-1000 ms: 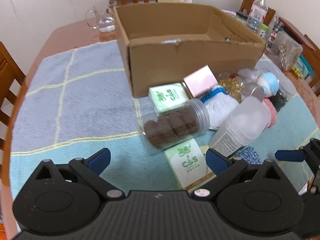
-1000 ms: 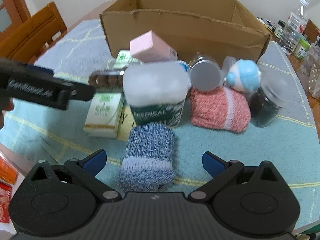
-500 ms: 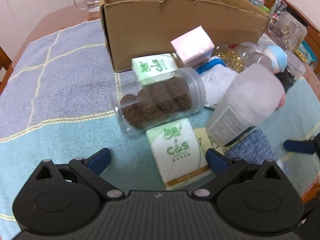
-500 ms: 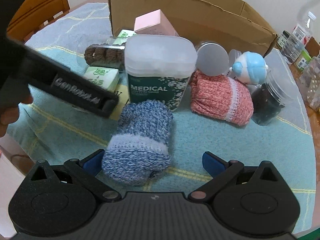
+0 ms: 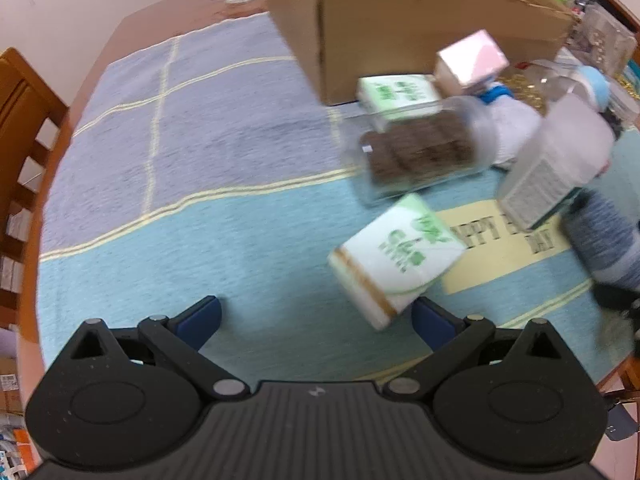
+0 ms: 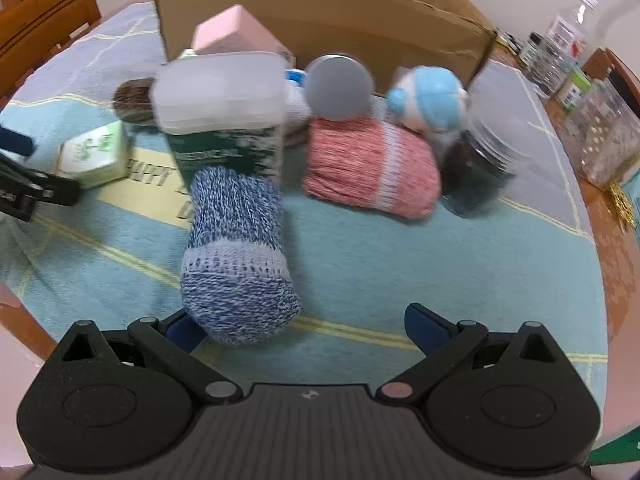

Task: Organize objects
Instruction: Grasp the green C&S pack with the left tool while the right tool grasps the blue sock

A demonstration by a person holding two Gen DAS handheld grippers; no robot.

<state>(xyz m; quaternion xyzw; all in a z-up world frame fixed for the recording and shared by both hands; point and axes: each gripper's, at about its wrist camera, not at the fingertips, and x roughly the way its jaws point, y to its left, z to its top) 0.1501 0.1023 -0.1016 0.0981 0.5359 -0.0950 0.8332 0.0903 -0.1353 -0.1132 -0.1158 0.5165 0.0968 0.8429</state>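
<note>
Round wooden table [image 5: 132,28] under a blue-and-teal cloth [image 5: 200,152] with yellow lines; wooden chair [image 5: 20,120] at left, pale wall behind. Cardboard box [image 5: 400,28] at the far side, clutter piled before it. Left gripper [image 5: 316,318] wide open, empty, tissue pack [image 5: 396,256] by its right finger. Right gripper [image 6: 298,326] wide open, empty, blue sock roll [image 6: 236,252] against its left finger. Pink sock roll [image 6: 370,170] behind.
</note>
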